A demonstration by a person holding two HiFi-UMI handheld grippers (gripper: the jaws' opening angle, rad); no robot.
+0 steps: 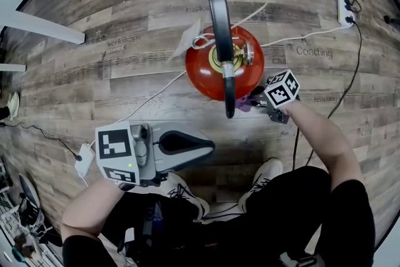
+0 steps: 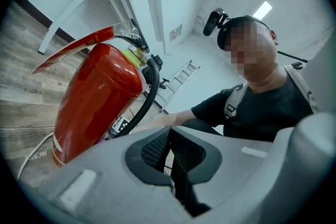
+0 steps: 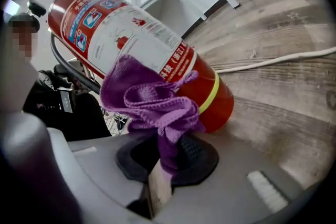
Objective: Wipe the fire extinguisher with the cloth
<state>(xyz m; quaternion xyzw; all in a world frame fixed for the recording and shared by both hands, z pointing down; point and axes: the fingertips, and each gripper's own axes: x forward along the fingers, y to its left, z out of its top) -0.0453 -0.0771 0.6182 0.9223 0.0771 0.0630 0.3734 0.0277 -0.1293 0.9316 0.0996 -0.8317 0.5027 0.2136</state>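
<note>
The red fire extinguisher [image 1: 247, 72] stands upright on the wood floor, with its black hose [image 1: 220, 22] arching over the top. My right gripper [image 1: 257, 100] is low at its right side and is shut on a bunched purple cloth [image 1: 243, 104]. In the right gripper view the cloth [image 3: 149, 99] rests against the lower body of the extinguisher [image 3: 142, 34], just above the yellow band, pinched in the right gripper [image 3: 169, 150]. My left gripper [image 1: 203, 146] is held level in front of the extinguisher, apart from it. Its jaws are together with nothing between them, as the left gripper view [image 2: 169, 150] shows beside the extinguisher [image 2: 94, 105].
A white cable [image 1: 153, 95] runs across the floor to an adapter [image 1: 83, 159] at the left. A power strip [image 1: 345, 7] with black and white leads lies at the top right. White frame legs [image 1: 44, 28] stand at the left. The person's shoes [image 1: 267, 171] are just behind the extinguisher.
</note>
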